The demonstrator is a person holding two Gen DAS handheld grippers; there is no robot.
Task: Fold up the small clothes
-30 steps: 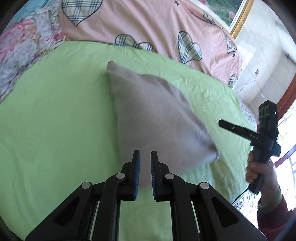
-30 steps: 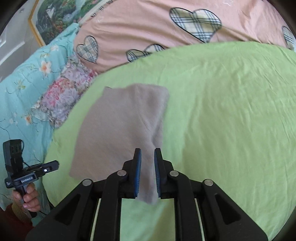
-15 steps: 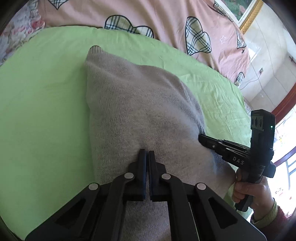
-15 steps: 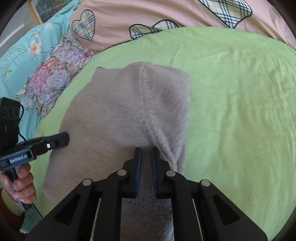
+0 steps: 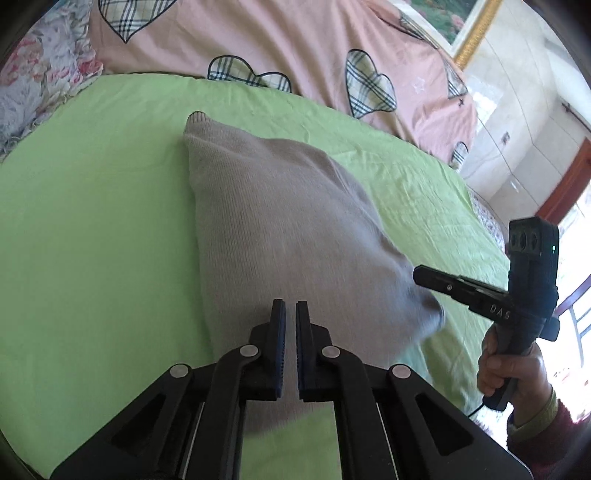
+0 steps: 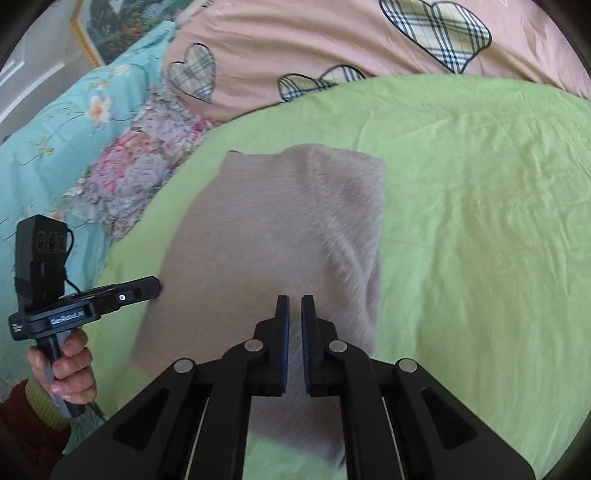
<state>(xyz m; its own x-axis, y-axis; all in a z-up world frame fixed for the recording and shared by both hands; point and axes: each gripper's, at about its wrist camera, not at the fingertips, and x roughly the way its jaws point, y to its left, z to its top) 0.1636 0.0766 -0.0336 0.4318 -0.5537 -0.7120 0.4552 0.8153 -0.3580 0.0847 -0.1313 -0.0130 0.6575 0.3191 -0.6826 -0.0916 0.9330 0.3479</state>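
Green sheet [image 5: 92, 229] fills both wrist views; left gripper [image 5: 290, 317] and right gripper [image 6: 295, 314] now stand a narrow gap apart holding nothing, where half a second ago both were pinched on the grey knit garment [image 5: 280, 221]. Garment lies folded flat near the bed edge, so this fold looks done. Beyond: pink heart-print quilt [image 5: 295, 40], floral bedding [image 6: 55, 140], framed picture [image 5: 469, 33]
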